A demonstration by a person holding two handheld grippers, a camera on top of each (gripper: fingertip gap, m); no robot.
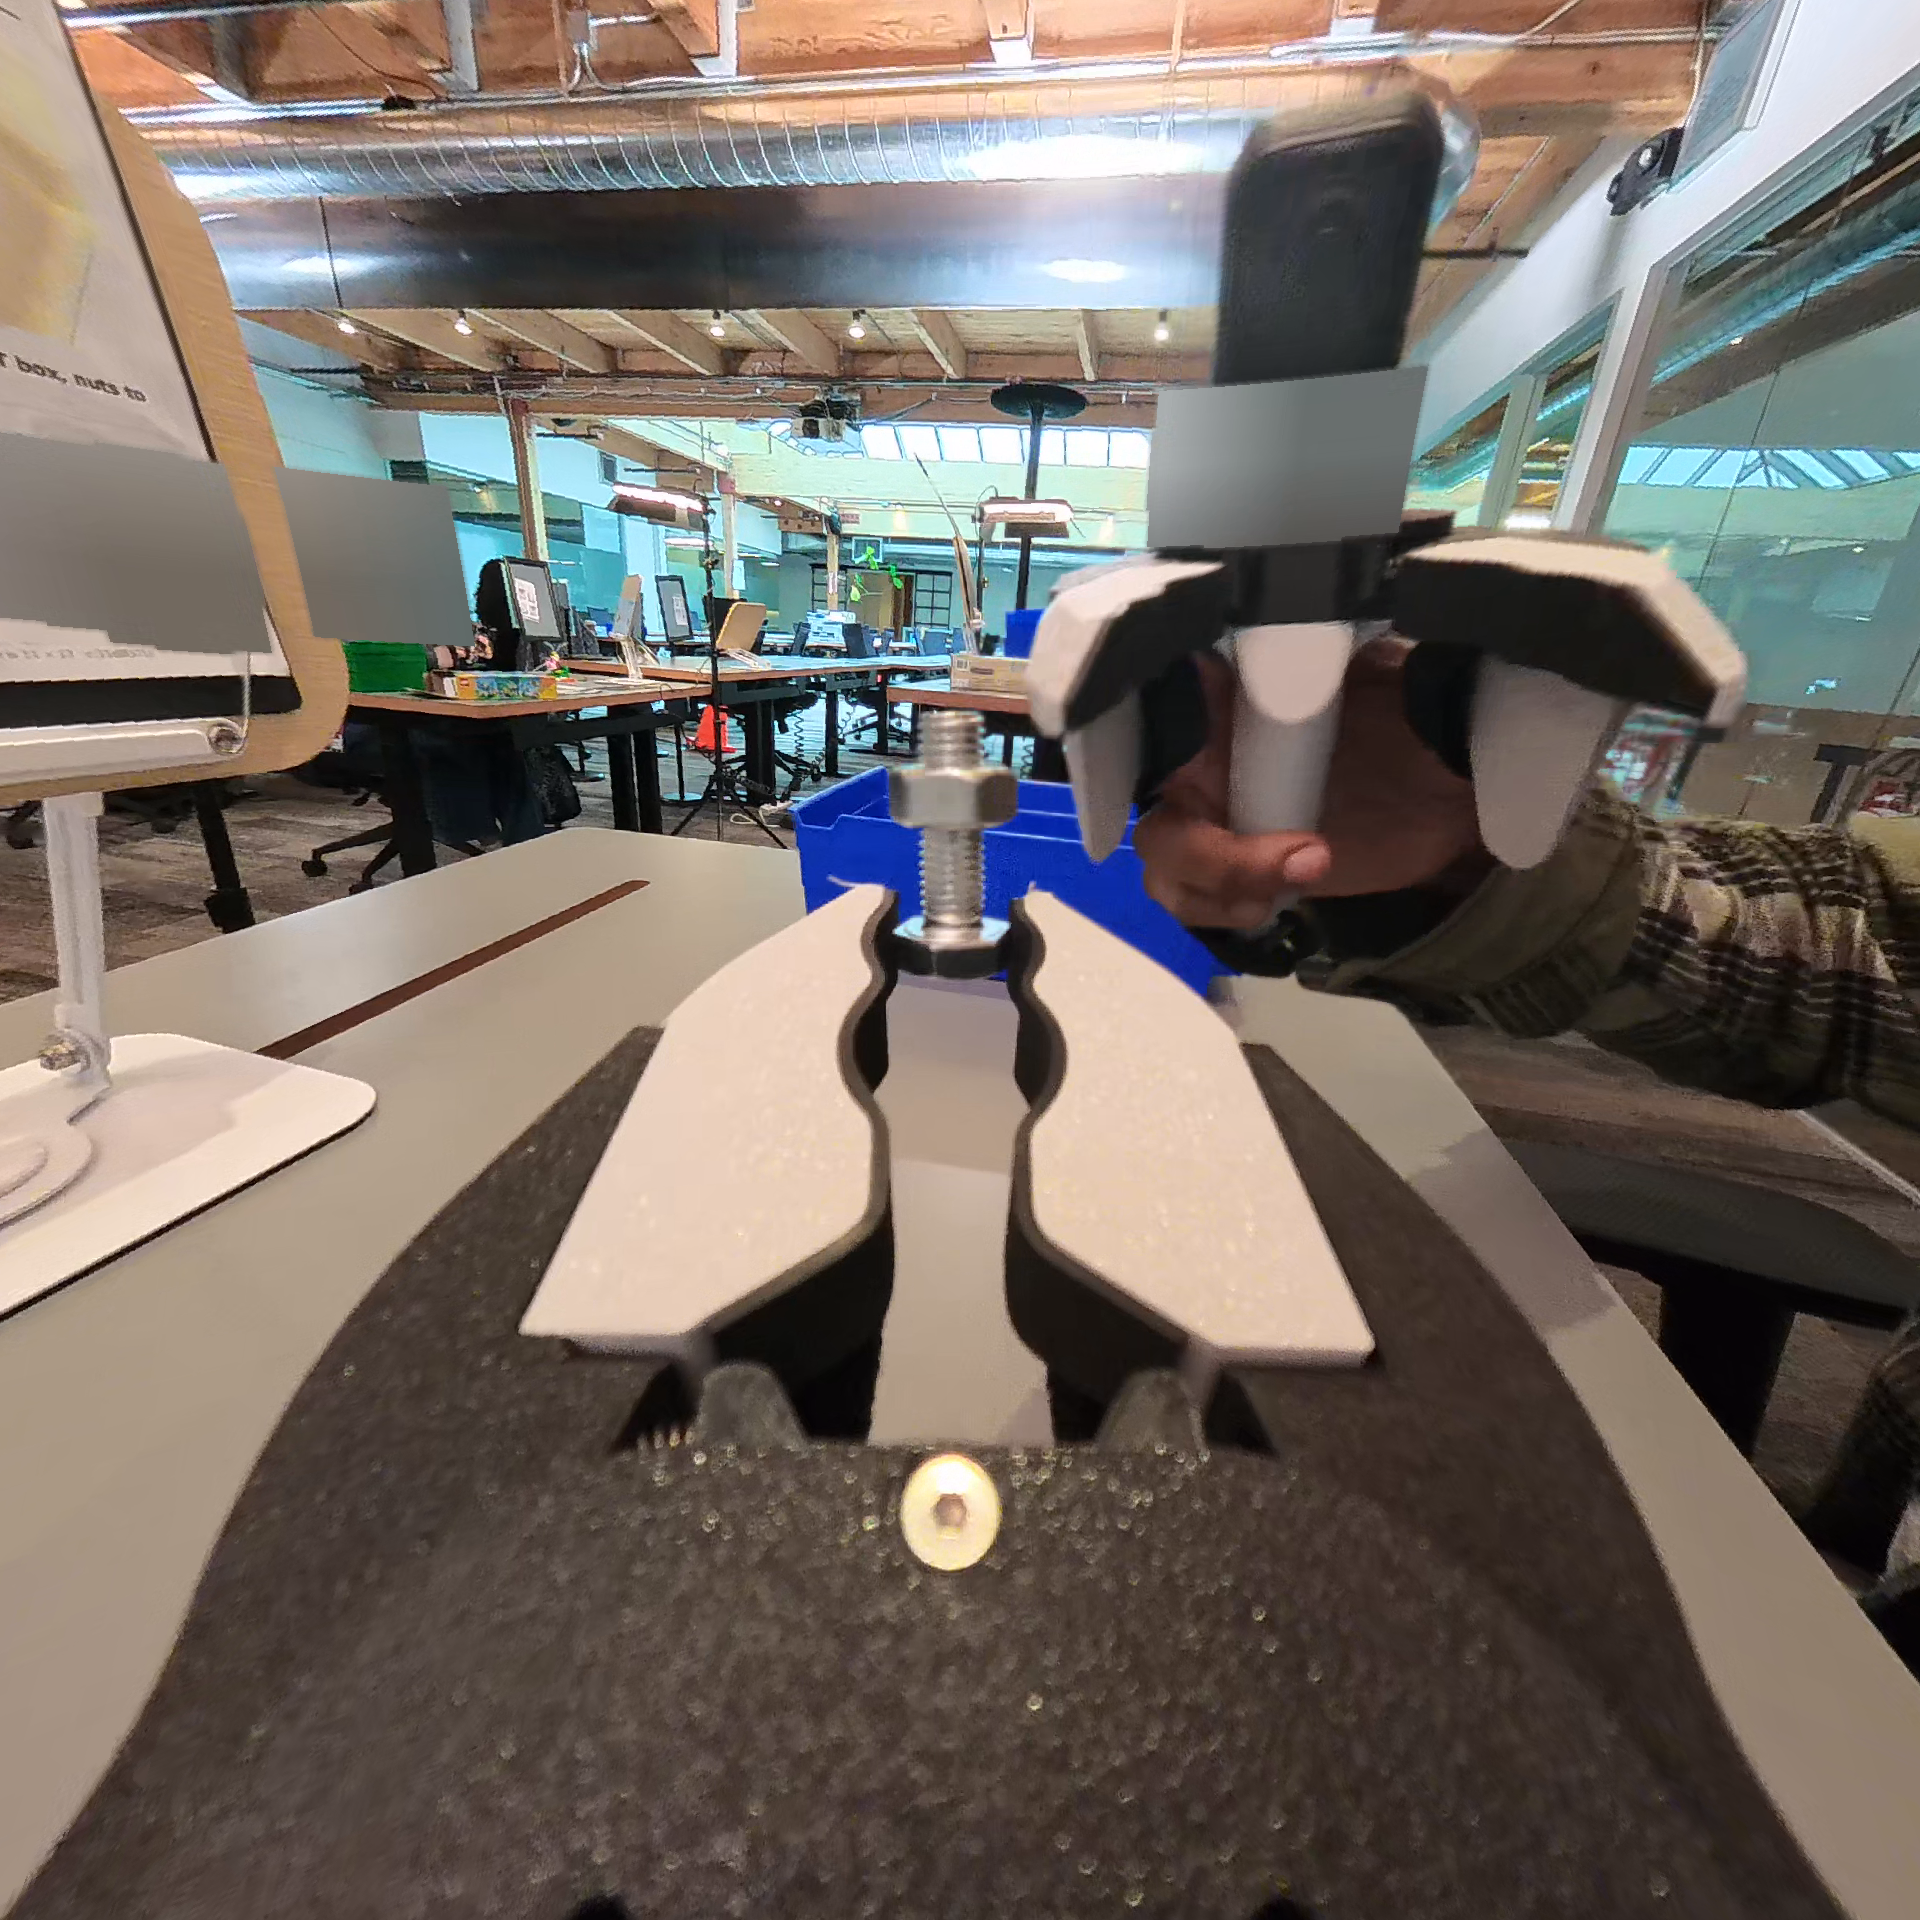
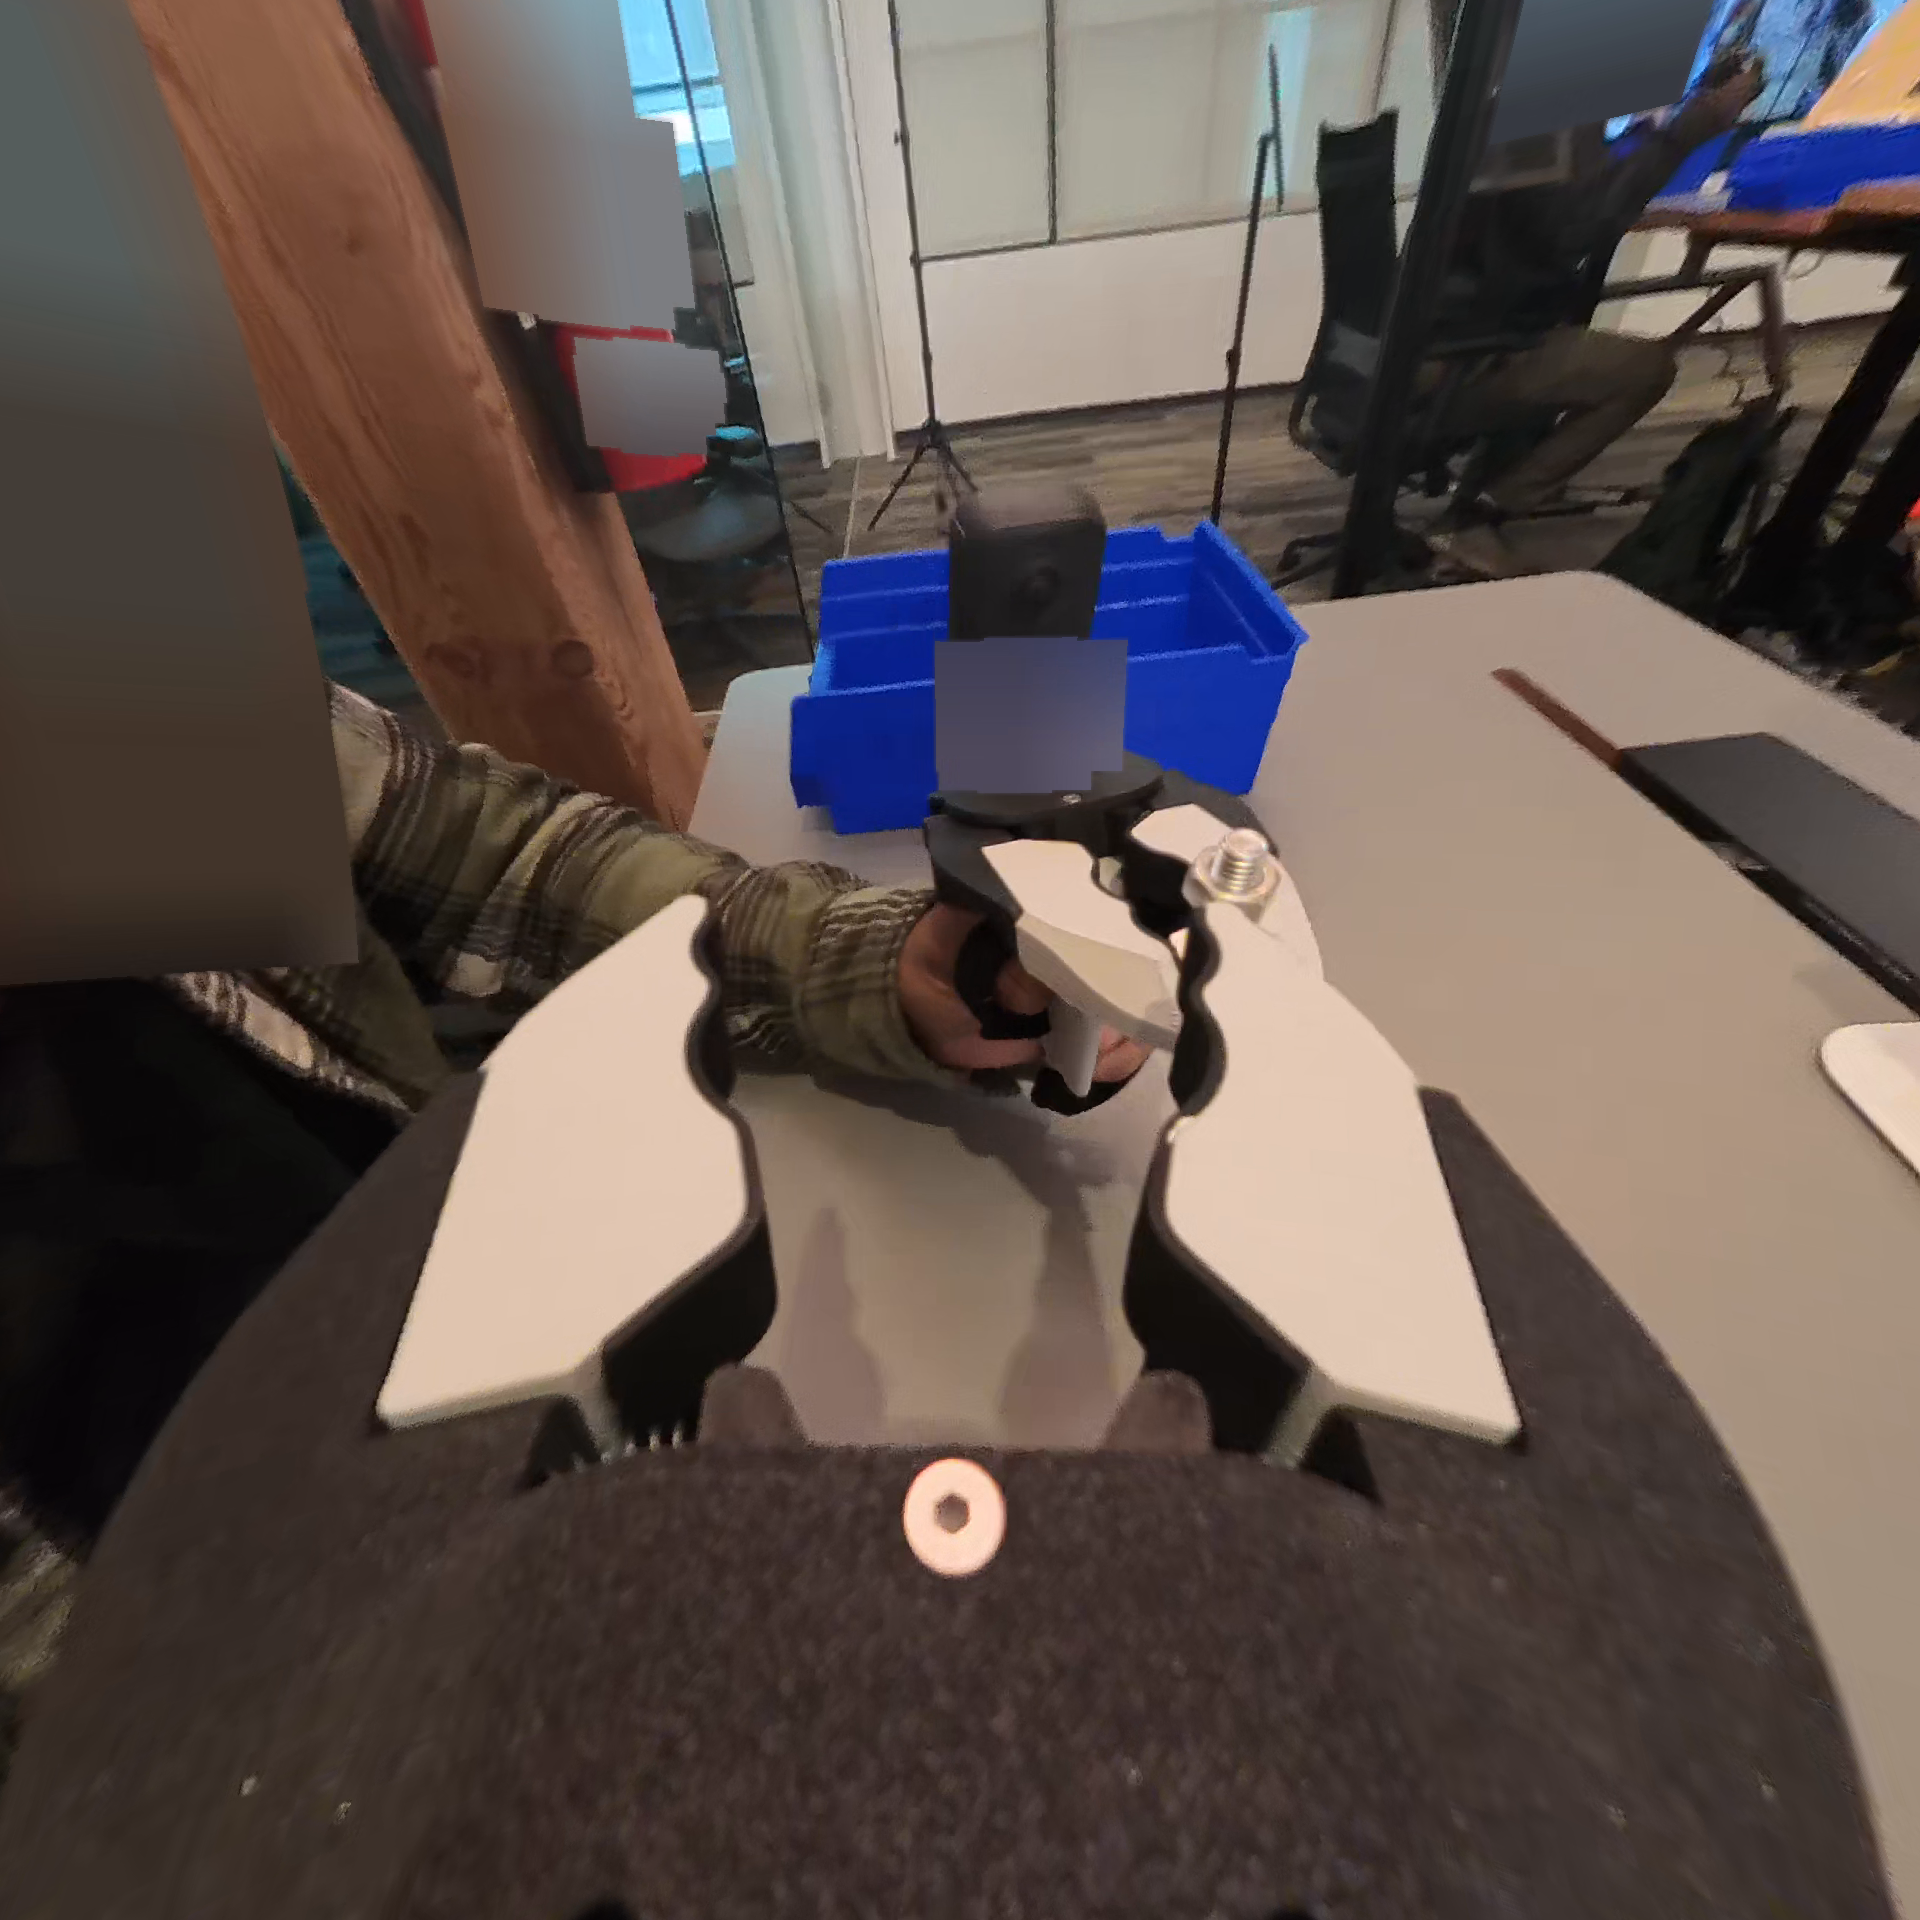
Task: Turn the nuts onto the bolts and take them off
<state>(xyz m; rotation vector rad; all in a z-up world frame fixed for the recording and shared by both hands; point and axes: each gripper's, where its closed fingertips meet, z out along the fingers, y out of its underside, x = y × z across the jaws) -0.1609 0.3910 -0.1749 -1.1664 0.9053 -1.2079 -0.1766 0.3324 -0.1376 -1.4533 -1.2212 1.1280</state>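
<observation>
While left tongs [image 1: 951, 940] clamp bolt [image 1: 951, 862], right tongs [image 2: 961, 997] seemingly gape.

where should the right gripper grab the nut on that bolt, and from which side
Grip the nut across two opposite flat faces, coming in level from its open right side. The bolt stands upright, its head clamped in the left gripper, so the flats face sideways. The right gripper is open and empty.

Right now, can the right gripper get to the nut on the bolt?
Probably yes. The right gripper is open and empty, and the nut sits high on the upright bolt, above the left gripper shut on the bolt's head. Nothing seems to block it.
</observation>
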